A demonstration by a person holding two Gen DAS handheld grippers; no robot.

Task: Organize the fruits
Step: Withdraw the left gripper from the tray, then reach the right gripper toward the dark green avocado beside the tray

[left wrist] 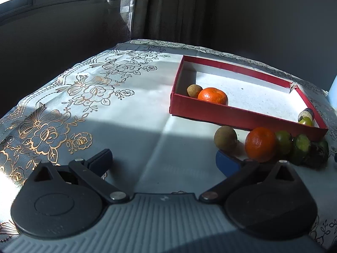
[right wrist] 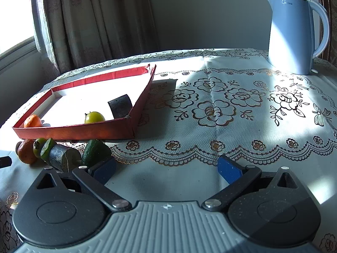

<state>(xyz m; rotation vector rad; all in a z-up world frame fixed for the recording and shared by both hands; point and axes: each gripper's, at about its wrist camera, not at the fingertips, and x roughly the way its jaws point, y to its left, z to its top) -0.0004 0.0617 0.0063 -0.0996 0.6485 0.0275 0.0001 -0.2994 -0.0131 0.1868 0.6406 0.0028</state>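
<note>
Plainly, the red tray [left wrist: 242, 119] is the landmark, and the fruits are split between its inside and the cloth at its near wall. Inside it lie a tangerine [left wrist: 213, 96] with a small brown fruit [left wrist: 194, 90] at one corner, and a green tomato [right wrist: 94, 117] beside a dark cut piece [right wrist: 120, 106] at the other.

Outside, just against the near wall, sits a tight row: a brown fruit [left wrist: 225, 138], a second tangerine [left wrist: 260, 143], a green tomato [left wrist: 284, 142], and cut green and dark pieces [right wrist: 63, 157].

The left gripper [left wrist: 164, 158] has its jaws spread wide with nothing between them, one pad close beside that outer brown fruit. The right gripper [right wrist: 166, 166] is likewise released and empty.

The likely trouble is crowding: a wide jaw reaching into that row could nudge the round fruits, which would roll along the tray wall or off the cloth. Closing off-centre on the tangerine could squeeze it sideways into its neighbours.
</note>
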